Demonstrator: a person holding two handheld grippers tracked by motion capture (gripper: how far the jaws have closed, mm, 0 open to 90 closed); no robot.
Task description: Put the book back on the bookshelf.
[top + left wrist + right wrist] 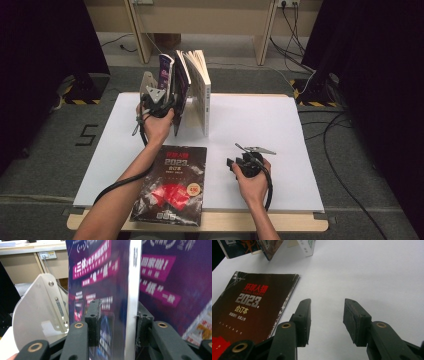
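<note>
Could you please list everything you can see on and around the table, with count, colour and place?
Purple book: one, upright at the table's far left, between the left jaws.
Bookend: one, white, left of the purple book.
White book: one, standing fanned open beside the purple one.
Dark magazine: one, black and red, flat at the near edge.
Table: one, white top.
Left gripper: black, around the purple book.
Right gripper: black, open, empty.
</note>
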